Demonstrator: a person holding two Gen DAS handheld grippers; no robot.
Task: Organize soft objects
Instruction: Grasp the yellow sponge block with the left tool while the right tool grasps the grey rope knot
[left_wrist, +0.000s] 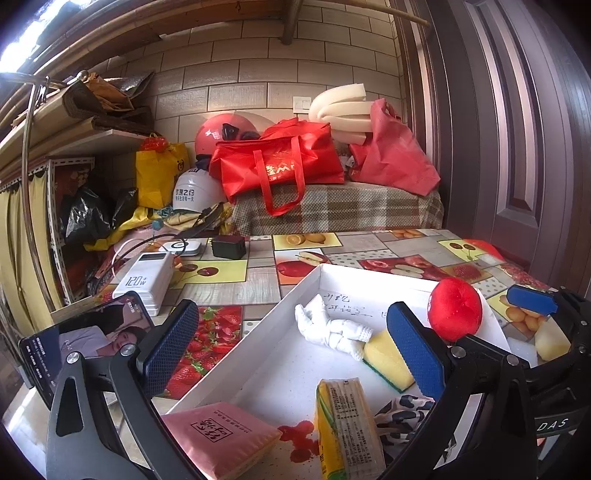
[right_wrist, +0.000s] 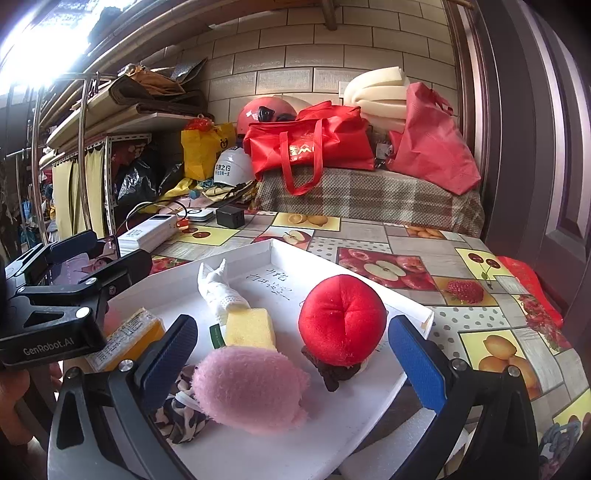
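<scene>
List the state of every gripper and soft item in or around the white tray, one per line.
left gripper: open, holding nothing
right gripper: open, holding nothing
white tray: on the table, loaded
red plush ball: in the tray, resting on a dark piece
pink fluffy ball: in the tray, free
yellow sponge: in the tray
white glove: twisted, in the tray
pink tissue pack: in the tray

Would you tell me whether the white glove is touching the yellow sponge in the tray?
Touching. In the left wrist view the glove's cuff end lies against the sponge's upper corner with no gap; the right wrist view agrees.
</scene>
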